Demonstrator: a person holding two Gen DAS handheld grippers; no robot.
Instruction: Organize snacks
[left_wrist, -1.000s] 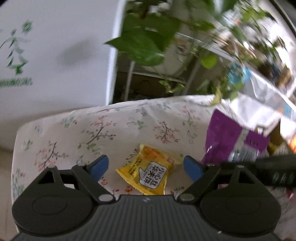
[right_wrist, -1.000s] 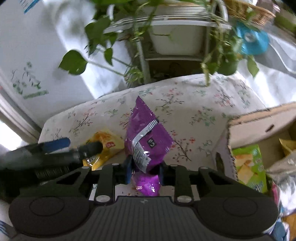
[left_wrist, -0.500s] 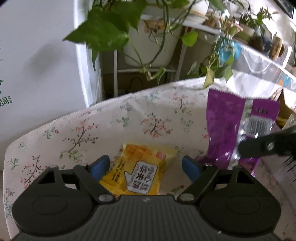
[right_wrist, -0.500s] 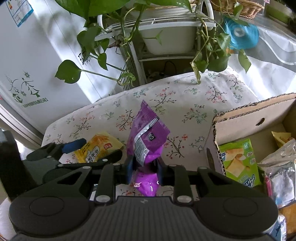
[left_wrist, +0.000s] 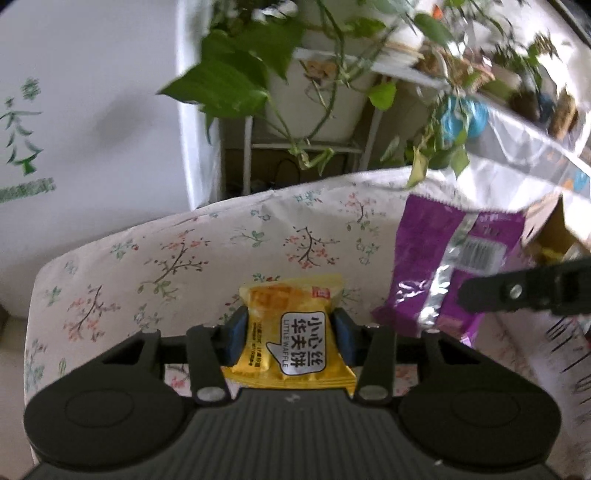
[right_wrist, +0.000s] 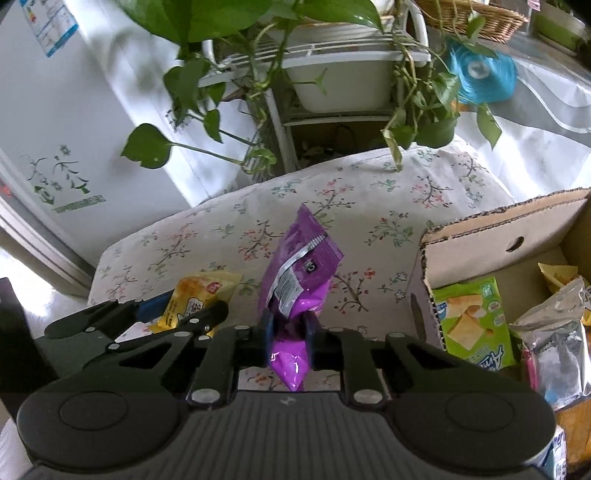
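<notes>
A yellow waffle packet (left_wrist: 295, 332) lies on the flowered tablecloth (left_wrist: 192, 266). My left gripper (left_wrist: 290, 321) is closing on it, and its blue pads (left_wrist: 236, 328) press the packet's two sides. To its right, my right gripper (right_wrist: 289, 325) holds a purple snack bag (right_wrist: 299, 266) upright above the cloth, its jaws squeezing the bag's lower part. The right wrist view also shows the yellow packet (right_wrist: 195, 295) and the left gripper (right_wrist: 177, 310) at lower left. In the left wrist view the purple bag (left_wrist: 443, 266) stands at right.
A cardboard box (right_wrist: 491, 236) stands open at right, holding a green snack pack (right_wrist: 472, 321), a silver bag (right_wrist: 554, 343) and other packets. Behind the table is a white plant stand with trailing green leaves (right_wrist: 258, 74). A white fridge (right_wrist: 55, 147) is at left.
My left gripper moved over the yellow packet and its jaws closed from wide apart onto it. The right gripper kept its hold on the purple bag and stayed about where it was.
</notes>
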